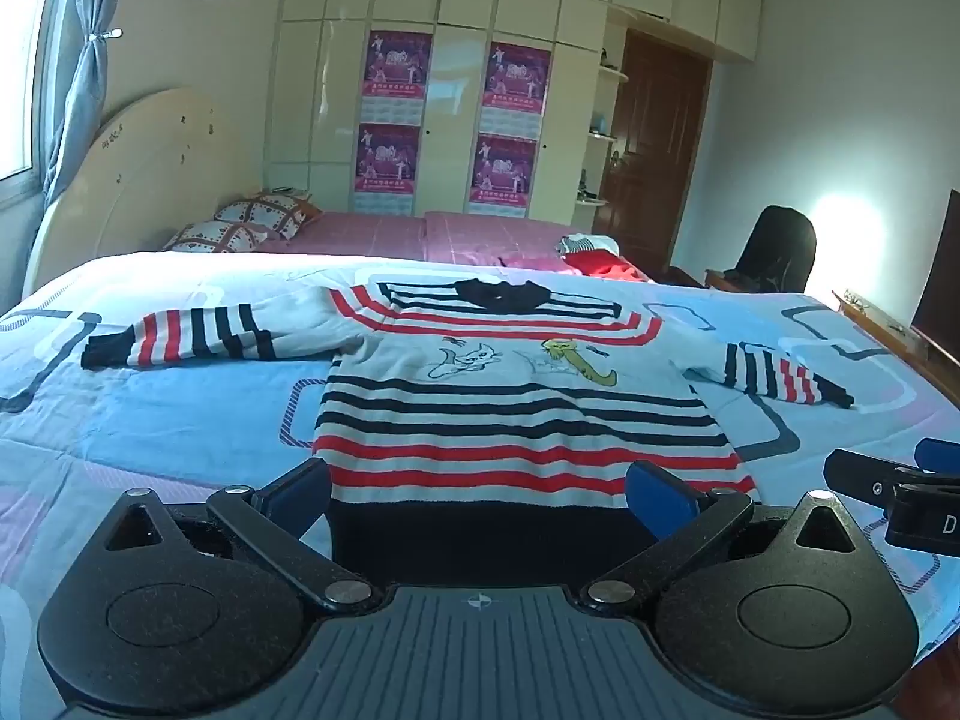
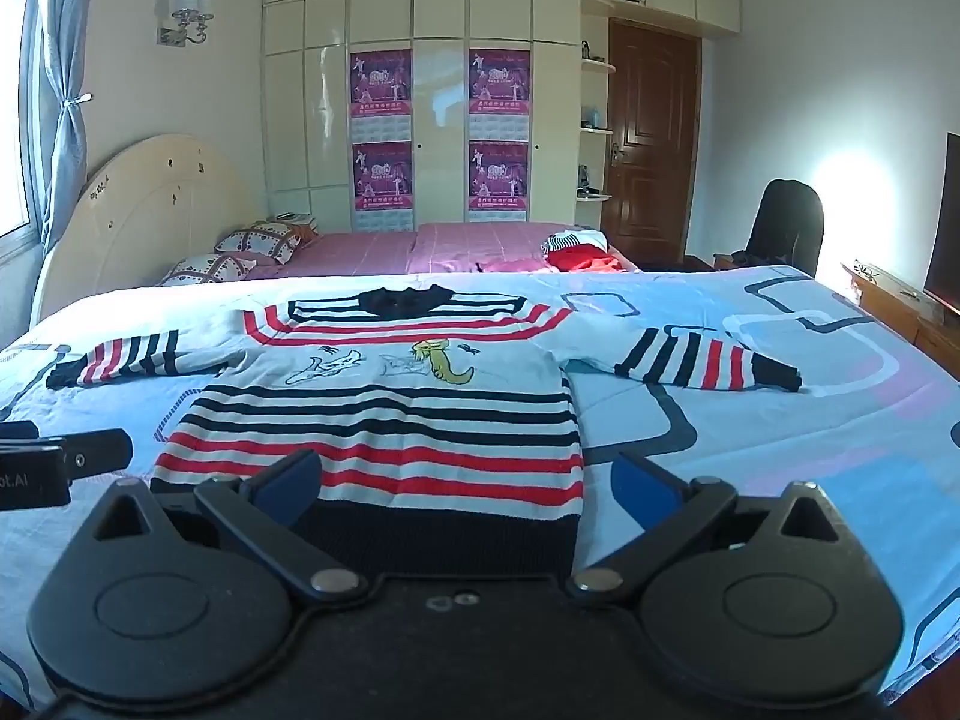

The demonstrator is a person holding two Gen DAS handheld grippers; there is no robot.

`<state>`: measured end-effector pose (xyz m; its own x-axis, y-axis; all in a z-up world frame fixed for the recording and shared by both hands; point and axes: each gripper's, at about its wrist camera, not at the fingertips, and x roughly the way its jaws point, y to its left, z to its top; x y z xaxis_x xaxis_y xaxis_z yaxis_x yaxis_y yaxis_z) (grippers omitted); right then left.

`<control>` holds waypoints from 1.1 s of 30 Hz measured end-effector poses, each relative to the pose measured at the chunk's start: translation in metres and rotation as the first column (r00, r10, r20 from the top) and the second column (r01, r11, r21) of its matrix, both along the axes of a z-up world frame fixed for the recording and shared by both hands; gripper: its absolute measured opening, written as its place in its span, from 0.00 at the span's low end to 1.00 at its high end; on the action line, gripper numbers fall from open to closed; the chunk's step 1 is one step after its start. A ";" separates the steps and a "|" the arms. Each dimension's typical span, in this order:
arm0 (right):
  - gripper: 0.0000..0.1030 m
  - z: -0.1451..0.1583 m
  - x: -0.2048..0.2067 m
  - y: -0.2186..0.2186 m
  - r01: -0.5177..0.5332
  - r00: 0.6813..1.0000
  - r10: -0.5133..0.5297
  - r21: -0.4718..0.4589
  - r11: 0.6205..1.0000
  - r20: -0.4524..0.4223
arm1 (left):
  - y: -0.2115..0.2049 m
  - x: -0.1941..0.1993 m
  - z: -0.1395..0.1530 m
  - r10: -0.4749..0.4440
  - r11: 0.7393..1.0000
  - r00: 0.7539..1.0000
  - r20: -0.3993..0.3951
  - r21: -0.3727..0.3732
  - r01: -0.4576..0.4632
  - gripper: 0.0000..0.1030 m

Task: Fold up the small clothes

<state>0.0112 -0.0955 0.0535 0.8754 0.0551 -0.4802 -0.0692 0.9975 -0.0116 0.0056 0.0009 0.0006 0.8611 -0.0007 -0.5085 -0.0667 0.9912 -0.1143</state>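
A small striped sweater lies flat and face up on the blue patterned bed cover, both sleeves spread out, dark collar at the far end. It also shows in the right wrist view. My left gripper is open and empty, just above the sweater's dark hem. My right gripper is open and empty over the hem's right corner. Each gripper shows at the edge of the other's view: the right one and the left one.
A pile of red and white clothes lies on the pink bed behind, with pillows at its left. A dark chair and a wooden cabinet stand at the right. The bed cover's edge drops off near right.
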 end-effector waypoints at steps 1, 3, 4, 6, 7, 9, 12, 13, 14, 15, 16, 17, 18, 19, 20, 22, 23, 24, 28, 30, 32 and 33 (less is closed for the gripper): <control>1.00 0.000 0.001 0.000 0.000 1.000 0.000 0.000 1.000 -0.001 | -0.002 -0.003 -0.002 0.000 1.000 1.000 0.003 0.001 0.000 1.00; 1.00 -0.001 0.003 -0.001 0.001 1.000 -0.001 0.000 1.000 -0.001 | -0.004 -0.002 -0.002 -0.003 1.000 1.000 0.001 0.003 0.003 1.00; 1.00 -0.002 0.003 -0.001 0.002 1.000 -0.002 0.000 1.000 -0.001 | -0.004 -0.002 -0.002 -0.004 1.000 1.000 0.000 0.003 0.004 1.00; 1.00 -0.002 0.003 -0.003 0.003 1.000 -0.003 0.000 1.000 -0.003 | -0.005 -0.002 -0.002 -0.005 1.000 1.000 0.000 0.004 0.005 1.00; 1.00 -0.002 0.003 -0.004 0.002 1.000 -0.002 0.001 1.000 -0.003 | -0.005 -0.002 -0.002 -0.006 1.000 1.000 0.000 0.003 0.006 1.00; 1.00 -0.002 0.003 -0.004 0.003 1.000 -0.003 0.001 1.000 -0.003 | -0.006 0.000 -0.002 -0.008 1.000 1.000 -0.002 0.005 0.008 1.00; 1.00 -0.002 0.003 -0.004 0.001 1.000 -0.001 0.000 1.000 -0.004 | -0.006 0.000 -0.003 -0.010 1.000 1.000 -0.005 0.007 0.010 1.00; 1.00 -0.002 0.003 -0.004 0.002 1.000 -0.002 0.001 1.000 -0.004 | -0.006 0.001 -0.003 -0.011 1.000 1.000 -0.005 0.006 0.011 1.00; 1.00 -0.002 0.003 -0.004 0.001 1.000 -0.001 0.002 1.000 -0.004 | -0.007 0.001 -0.003 -0.011 1.000 1.000 -0.006 0.007 0.012 1.00; 1.00 -0.002 0.003 -0.004 0.000 1.000 0.000 0.004 1.000 -0.004 | -0.007 0.001 -0.003 -0.010 1.000 1.000 -0.006 0.009 0.010 1.00; 1.00 -0.002 0.003 -0.003 0.001 1.000 -0.001 0.000 1.000 -0.003 | -0.008 0.001 -0.003 -0.010 1.000 1.000 -0.006 0.009 0.010 1.00; 1.00 -0.002 0.003 -0.004 0.002 1.000 -0.002 0.000 1.000 -0.003 | -0.008 0.001 -0.003 -0.011 1.000 1.000 -0.005 0.007 0.012 1.00; 1.00 -0.001 0.003 -0.004 0.000 1.000 0.000 0.002 1.000 -0.003 | -0.008 0.001 -0.003 -0.009 1.000 1.000 -0.005 0.008 0.009 1.00; 1.00 -0.001 0.003 -0.004 0.000 1.000 0.000 0.002 1.000 -0.004 | -0.008 0.001 -0.003 -0.009 1.000 1.000 -0.004 0.008 0.009 1.00; 1.00 -0.001 0.003 -0.004 0.000 1.000 0.000 0.001 1.000 -0.004 | -0.009 0.002 -0.003 -0.010 1.000 1.000 -0.005 0.009 0.010 1.00; 1.00 -0.001 0.003 -0.004 0.002 1.000 -0.002 0.001 1.000 -0.005 | -0.009 0.002 -0.003 -0.011 1.000 1.000 -0.005 0.007 0.011 1.00; 1.00 -0.001 0.002 -0.004 0.000 1.000 0.000 0.002 1.000 -0.004 | -0.009 0.002 -0.004 -0.014 1.000 1.000 -0.005 0.005 0.014 1.00; 1.00 -0.001 0.002 -0.004 0.001 1.000 -0.001 0.001 1.000 -0.003 | -0.009 0.003 -0.004 -0.013 1.000 1.000 -0.004 0.006 0.013 1.00; 1.00 -0.001 0.002 -0.004 0.001 1.000 -0.001 0.001 1.000 -0.003 | -0.008 0.002 -0.004 -0.015 1.000 1.000 -0.002 0.002 0.015 1.00; 1.00 -0.001 0.004 -0.004 0.002 1.000 -0.002 0.001 1.000 -0.004 | -0.008 0.002 -0.004 -0.015 1.000 1.000 0.001 0.004 0.015 1.00; 1.00 -0.002 0.004 -0.004 0.001 1.000 -0.001 0.000 1.000 -0.002 | -0.008 0.002 -0.004 -0.015 1.000 1.000 0.000 0.003 0.015 1.00; 1.00 -0.002 0.005 -0.004 0.001 1.000 -0.001 0.000 1.000 -0.002 | -0.009 0.002 -0.003 -0.014 1.000 1.000 0.001 0.006 0.014 1.00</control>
<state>0.0157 -0.0999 0.0516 0.8744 0.0539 -0.4823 -0.0681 0.9976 -0.0119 0.0073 -0.0076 -0.0028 0.8616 -0.0096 -0.5074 -0.0530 0.9926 -0.1089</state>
